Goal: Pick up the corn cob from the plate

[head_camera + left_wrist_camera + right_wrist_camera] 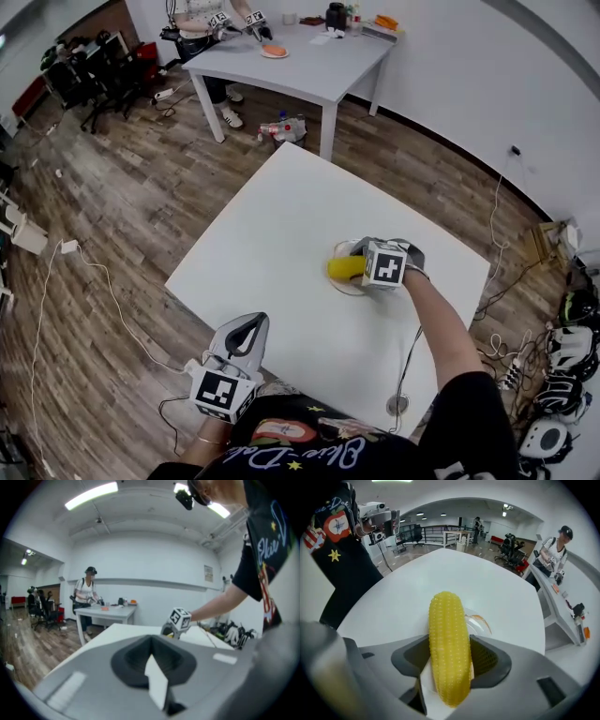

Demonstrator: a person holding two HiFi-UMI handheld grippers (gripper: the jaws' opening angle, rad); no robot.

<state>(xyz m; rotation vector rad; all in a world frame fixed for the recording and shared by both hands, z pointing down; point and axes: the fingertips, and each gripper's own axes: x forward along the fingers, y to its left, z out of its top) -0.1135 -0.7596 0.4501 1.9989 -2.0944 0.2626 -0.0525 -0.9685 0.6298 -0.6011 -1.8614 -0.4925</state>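
Overhead, the right hand-held gripper (366, 264) hides its jaws; its view shows them clamping the corn cob (449, 648).

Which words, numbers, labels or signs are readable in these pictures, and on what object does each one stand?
"Blue": cursive print on the person's black shirt; the remaining letters are unclear.
Wall notice: too small to read.
Right marker cube and left marker cube: square patterns only, no letters.
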